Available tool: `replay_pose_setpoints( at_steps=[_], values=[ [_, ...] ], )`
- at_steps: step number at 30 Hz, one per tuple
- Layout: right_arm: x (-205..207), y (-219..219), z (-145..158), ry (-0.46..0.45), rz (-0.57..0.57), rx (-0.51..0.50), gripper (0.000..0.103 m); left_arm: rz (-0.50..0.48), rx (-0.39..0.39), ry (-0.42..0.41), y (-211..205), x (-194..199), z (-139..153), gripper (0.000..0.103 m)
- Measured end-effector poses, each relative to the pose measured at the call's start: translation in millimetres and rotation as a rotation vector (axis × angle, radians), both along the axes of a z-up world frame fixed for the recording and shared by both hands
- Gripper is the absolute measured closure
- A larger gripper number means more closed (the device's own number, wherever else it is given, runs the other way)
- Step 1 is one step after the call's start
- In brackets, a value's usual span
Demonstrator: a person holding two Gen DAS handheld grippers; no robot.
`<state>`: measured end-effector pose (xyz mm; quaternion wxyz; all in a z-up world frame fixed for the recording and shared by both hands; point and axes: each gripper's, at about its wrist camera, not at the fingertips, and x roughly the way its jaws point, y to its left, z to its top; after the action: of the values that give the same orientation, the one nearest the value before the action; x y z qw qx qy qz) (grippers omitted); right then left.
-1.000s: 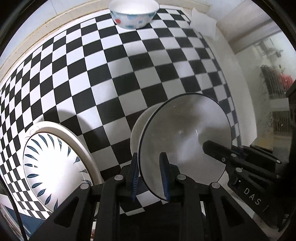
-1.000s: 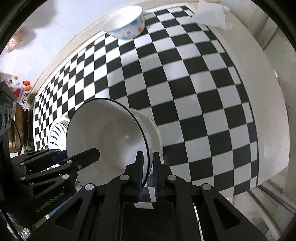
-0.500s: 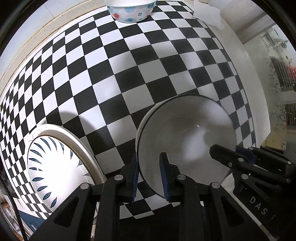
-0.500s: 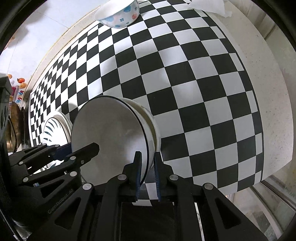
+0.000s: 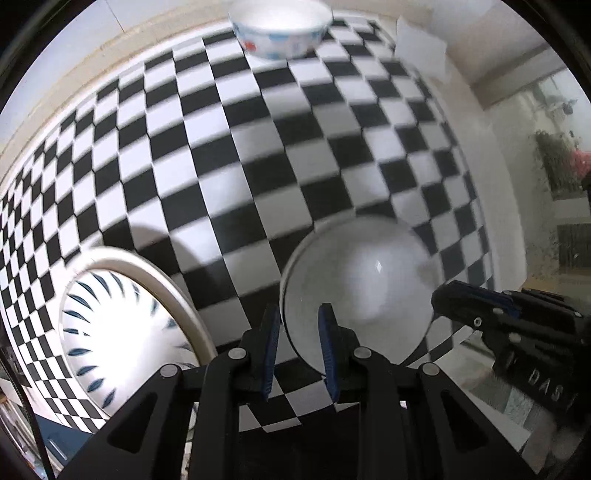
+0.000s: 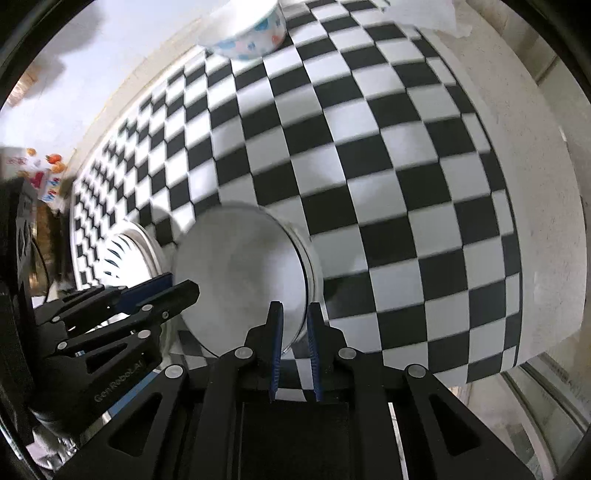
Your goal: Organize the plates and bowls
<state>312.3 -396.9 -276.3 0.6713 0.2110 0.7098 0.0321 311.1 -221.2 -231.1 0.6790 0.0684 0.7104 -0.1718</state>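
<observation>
Left wrist view: L gripper [image 5: 299, 347] had its fingers part-open, straddling the near rim of the white bowl [image 5: 358, 291] w/ a visible gap on both sides, so it bracketed the rim w/o clamping. Bowl sat just ahead and slightly right of the fingertips, over the checkered cloth [image 5: 229, 155]. Patterned plate [image 5: 122, 325] lay just left of the gripper, close to the bowl but apart from it. Spotted bowl [image 5: 280, 33] stood far ahead near the cloth's back edge, w/ a tissue [image 5: 421, 51] far ahead-right. R gripper came in from the right onto the bowl's far rim. Right wrist view: R gripper [image 6: 295, 332] had its fingers nearly together around the white bowl's [image 6: 240, 277] rim, w/ little or no gap; looked like it had the rim pinched, though blur left contact uncertain. Bowl was tipped, mouth facing left toward the L gripper [image 6: 177, 291], which reached its other rim. Plate [image 6: 122, 254] was ahead-left beyond the bowl; spotted bowl [image 6: 247, 33] far ahead. Judged step: two-handed carry/set-down of the white bowl, mid-task. Next move prob. needs levelling it, setting it in its place, then fetching the spotted bowl.
</observation>
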Motion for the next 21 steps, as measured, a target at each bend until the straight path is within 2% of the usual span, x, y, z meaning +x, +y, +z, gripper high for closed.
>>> replay_pose_setpoints(
  at_steps=[4, 6, 7, 8, 9, 11, 15, 21],
  values=[
    [24, -15, 25, -0.057, -0.013, 0.014, 0.088, 0.058, -0.055, -0.061, 1, 36, 33, 0.083],
    [46, -24, 35, -0.08, -0.017, 0.023, 0.087, 0.092, -0.089, -0.065, 2, 59, 42, 0.08],
    [56, -27, 37, -0.088, -0.02, 0.029, 0.085, 0.11, -0.104, -0.066, 3, 72, 44, 0.079],
    [68, -30, 40, -0.1, -0.023, 0.035, 0.078, 0.132, -0.113, -0.065, 4, 88, 44, 0.079],
    [82, -34, 42, -0.112, -0.026, 0.039, 0.069, 0.151, -0.117, -0.06, 4, 103, 43, 0.079],
    [111, -41, 42, -0.134, -0.041, 0.047, 0.062, 0.2, -0.125, -0.056, 4, 137, 37, 0.079],
    [171, -52, 30, -0.157, -0.07, 0.064, 0.06, 0.261, -0.121, -0.043, 6, 185, 20, 0.079],
    [251, -55, -7, -0.119, -0.079, 0.07, 0.06, 0.305, -0.108, 0.021, 1, 238, -21, 0.079]
  ],
)
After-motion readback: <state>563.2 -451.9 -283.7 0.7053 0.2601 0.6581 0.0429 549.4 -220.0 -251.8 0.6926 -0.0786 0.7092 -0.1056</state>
